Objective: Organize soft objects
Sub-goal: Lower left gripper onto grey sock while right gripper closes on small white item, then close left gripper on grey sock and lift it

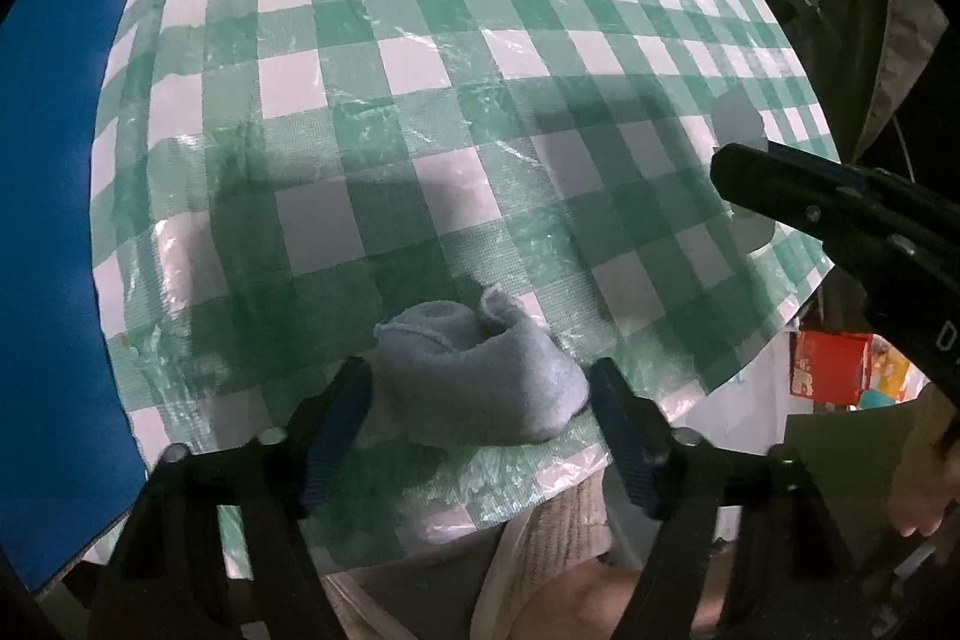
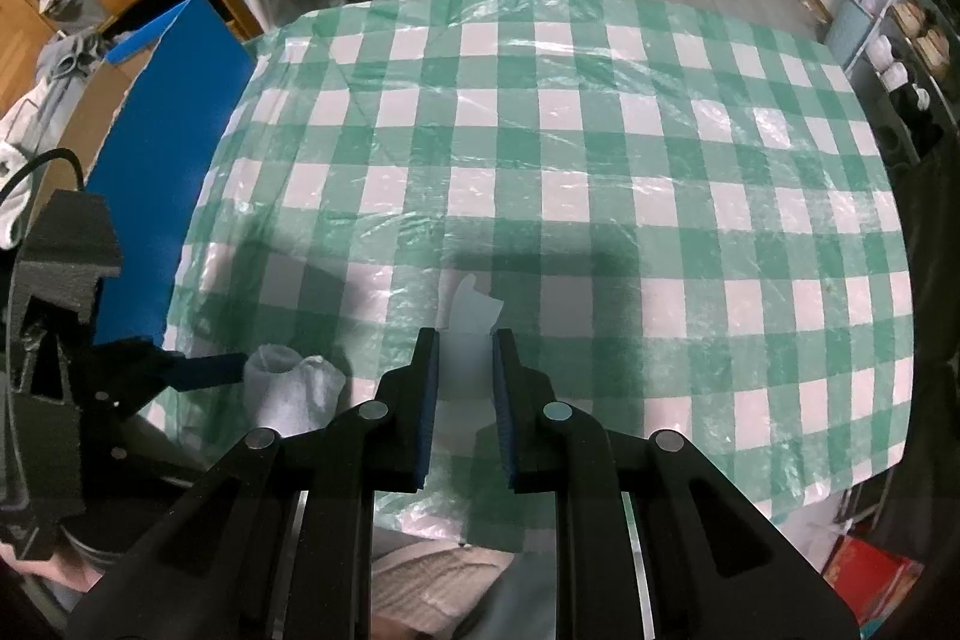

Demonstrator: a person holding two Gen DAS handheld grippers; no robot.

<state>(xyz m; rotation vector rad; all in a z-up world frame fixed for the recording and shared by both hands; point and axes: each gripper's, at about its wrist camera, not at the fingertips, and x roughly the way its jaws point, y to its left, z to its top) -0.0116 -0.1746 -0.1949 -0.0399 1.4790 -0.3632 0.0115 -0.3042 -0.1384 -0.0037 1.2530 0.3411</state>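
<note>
At lower centre, a limp, light sock (image 1: 480,376) is flanked by the spread left gripper (image 1: 480,400); a second sock (image 2: 471,316) is pinched by the right gripper (image 2: 465,358); its bunched middle is best grasped.

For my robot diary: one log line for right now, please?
left gripper: open around grey sock | right gripper: shut on white cloth | tablecloth

Table (image 2: 600,148): green-white checked cloth under clear plastic; grey sock (image 1: 480,370) near front edge.

White cloth (image 2: 471,316) mostly hidden between fingers (image 2: 425,400), perhaps tissue, grey sock's (image 1: 480,370) toe hidden.
</note>
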